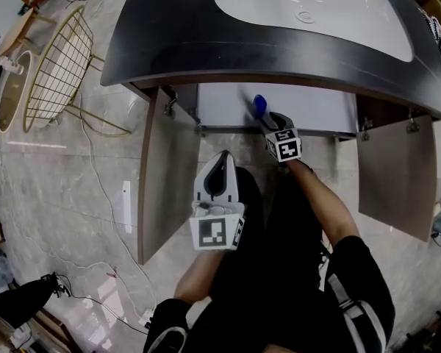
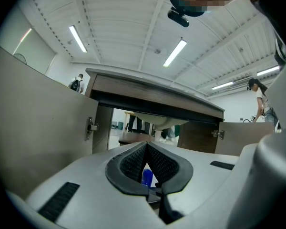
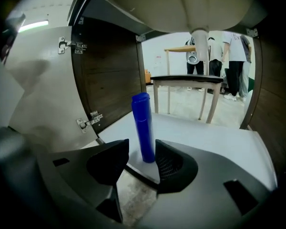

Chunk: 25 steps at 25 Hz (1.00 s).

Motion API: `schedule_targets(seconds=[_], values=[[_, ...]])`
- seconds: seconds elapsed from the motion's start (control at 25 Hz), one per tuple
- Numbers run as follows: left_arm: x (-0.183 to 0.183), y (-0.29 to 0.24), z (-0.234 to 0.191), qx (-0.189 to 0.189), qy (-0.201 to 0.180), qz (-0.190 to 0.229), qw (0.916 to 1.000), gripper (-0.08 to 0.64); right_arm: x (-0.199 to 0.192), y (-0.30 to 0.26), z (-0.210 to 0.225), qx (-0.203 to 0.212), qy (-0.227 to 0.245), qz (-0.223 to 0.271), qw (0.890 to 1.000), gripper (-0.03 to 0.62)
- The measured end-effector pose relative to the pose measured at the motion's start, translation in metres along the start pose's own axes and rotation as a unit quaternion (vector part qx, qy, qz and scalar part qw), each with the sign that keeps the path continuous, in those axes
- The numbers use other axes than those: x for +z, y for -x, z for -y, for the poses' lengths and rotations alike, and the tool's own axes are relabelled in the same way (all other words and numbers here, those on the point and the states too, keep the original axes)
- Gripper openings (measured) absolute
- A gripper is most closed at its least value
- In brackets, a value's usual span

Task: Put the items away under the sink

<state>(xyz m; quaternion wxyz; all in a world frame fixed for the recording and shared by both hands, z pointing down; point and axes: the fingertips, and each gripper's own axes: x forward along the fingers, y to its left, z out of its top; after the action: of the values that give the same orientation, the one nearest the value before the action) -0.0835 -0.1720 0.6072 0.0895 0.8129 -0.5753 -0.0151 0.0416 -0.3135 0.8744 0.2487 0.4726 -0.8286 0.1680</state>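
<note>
Right tool (image 3: pixel 140 151) open, jaws either side of upright blue bottle (image 3: pixel 143 123) on white cabinet floor (image 3: pixel 209 135) near its front edge. Left tool (image 2: pixel 147 144) closed, empty, well back from bottle.

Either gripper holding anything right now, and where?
Nothing is held. The right gripper stands open around the blue bottle near its base, not clamping it; the left gripper is shut, empty.

The right claw (image 1: pixel 269 120) hides most of the blue bottle (image 1: pixel 259 106).

Grey left claw (image 1: pixel 225 155) and right claw (image 1: pixel 265 116), black-padded.
</note>
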Motion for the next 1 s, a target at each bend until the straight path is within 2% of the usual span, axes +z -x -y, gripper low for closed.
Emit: schedule_targets(seconds=[0.16, 0.24, 0.36, 0.52, 0.8, 1.0], values=[[0.014, -0.011, 0.003, -0.009, -0.017, -0.018, 0.9997, 0.015, -0.017, 0.012, -0.004, -0.010, -0.039, -0.071, 0.997, 0.078], [0.031, -0.014, 0.006, -0.003, 0.004, -0.027, 0.9996, 0.015, -0.023, 0.025, -0.001, -0.025, -0.067, -0.107, 0.992, 0.035], [0.063, -0.013, 0.007, 0.002, 0.023, -0.046, 0.9987, 0.015, -0.026, 0.055, -0.012, -0.029, -0.101, -0.156, 0.982, 0.018], [0.100, -0.001, 0.013, -0.003, 0.003, -0.083, 0.9965, 0.015, -0.015, 0.107, -0.037, -0.024, -0.124, -0.196, 0.973, 0.012], [0.204, 0.036, 0.057, -0.020, 0.001, -0.113, 0.9934, 0.015, 0.056, 0.232, -0.085, -0.009, -0.138, -0.215, 0.967, 0.011], [0.275, 0.069, 0.092, -0.035, 0.007, -0.125, 0.9916, 0.015, 0.128, 0.321, -0.108, -0.004, -0.137, -0.186, 0.973, 0.011]])
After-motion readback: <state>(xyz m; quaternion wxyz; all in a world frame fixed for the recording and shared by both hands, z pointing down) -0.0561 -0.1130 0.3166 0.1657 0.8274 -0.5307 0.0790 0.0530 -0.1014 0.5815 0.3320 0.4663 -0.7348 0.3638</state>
